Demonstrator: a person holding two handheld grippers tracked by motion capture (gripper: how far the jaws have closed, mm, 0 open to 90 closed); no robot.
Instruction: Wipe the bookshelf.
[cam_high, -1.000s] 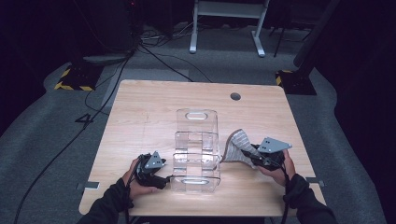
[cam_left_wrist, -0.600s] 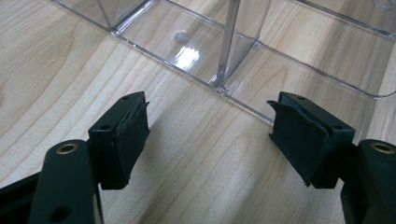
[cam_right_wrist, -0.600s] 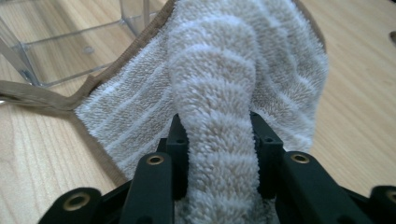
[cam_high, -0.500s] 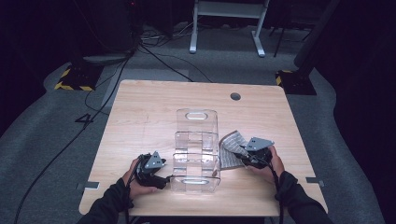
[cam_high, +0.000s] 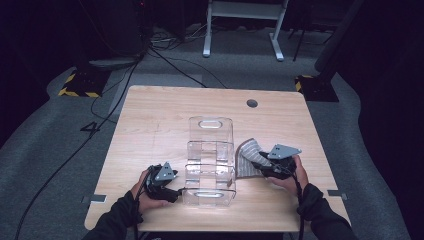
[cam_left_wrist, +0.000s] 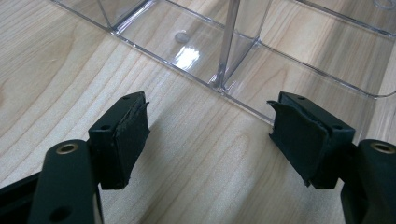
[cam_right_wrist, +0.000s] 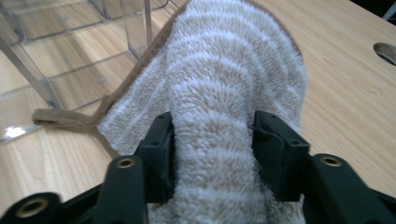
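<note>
Striped terry cloth (cam_right_wrist: 233, 93), beige and white with a brown hem, lies bunched on the wooden table (cam_high: 150, 125) just right of the clear plastic organizer (cam_high: 210, 155), its left edge against the organizer's side wall. The right gripper (cam_high: 272, 167) sits at the cloth's right end; in the right gripper view a thick fold of the cloth runs up between the two black jaws, which have just been opening, and the pads (cam_right_wrist: 161, 154) touch the pile on both sides without squeezing it flat, so the grasp looks slackened rather than clenched. The left gripper (cam_high: 170, 192) rests low on the table at the organizer's near left corner, held in the person's left hand (cam_high: 145, 192). Its jaws stand wide apart with nothing between them, bare wood under them and the organizer's transparent compartments (cam_left_wrist: 261, 51) just ahead of the pads (cam_left_wrist: 128, 135). A round cable hole (cam_high: 252, 103) sits near the table's far edge.
</note>
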